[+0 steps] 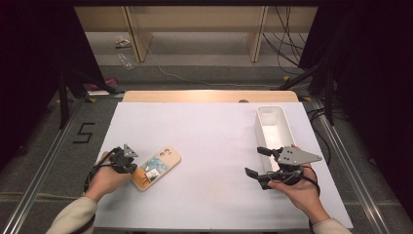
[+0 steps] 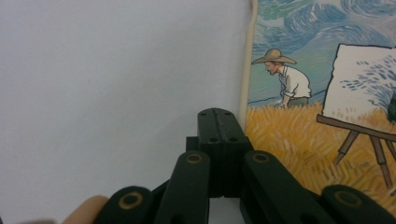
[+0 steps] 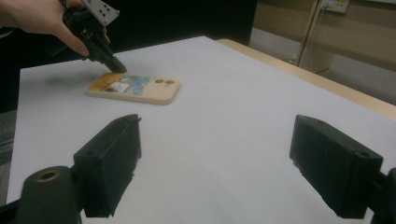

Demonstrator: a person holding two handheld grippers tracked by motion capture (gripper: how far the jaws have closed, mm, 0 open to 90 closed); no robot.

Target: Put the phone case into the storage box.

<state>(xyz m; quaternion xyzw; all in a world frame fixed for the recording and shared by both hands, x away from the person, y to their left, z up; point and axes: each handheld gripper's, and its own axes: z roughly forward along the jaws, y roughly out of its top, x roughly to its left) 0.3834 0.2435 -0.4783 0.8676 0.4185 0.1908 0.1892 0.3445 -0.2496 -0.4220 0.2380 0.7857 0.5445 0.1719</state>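
Two grippers are shown above the white table (image 1: pixel 214 141). At the left, the left gripper (image 1: pixel 134 170) is lowered with its jaws pressed together, their tip resting at the near edge of the phone case (image 1: pixel 157 167); in the left gripper view the closed jaws lie just beside the case's cream rim, and nothing is seen held between them. The phone case, printed with a painter in a wheat field, lies flat on the left half of the table, well apart from the white bin (image 1: pixel 272 127) at the right. Farther right, the right gripper (image 1: pixel 257 165) is held above the table just beside the bin's near end, its jaws spread wide and empty, as its own view confirms.

The step in hand is judged to be the first contact with the case, which is not yet grasped. The next move is judged to call for the case's edge to be pried or slid so that a jaw can be got under it.

Count: one phone case, one bin, two grippers.
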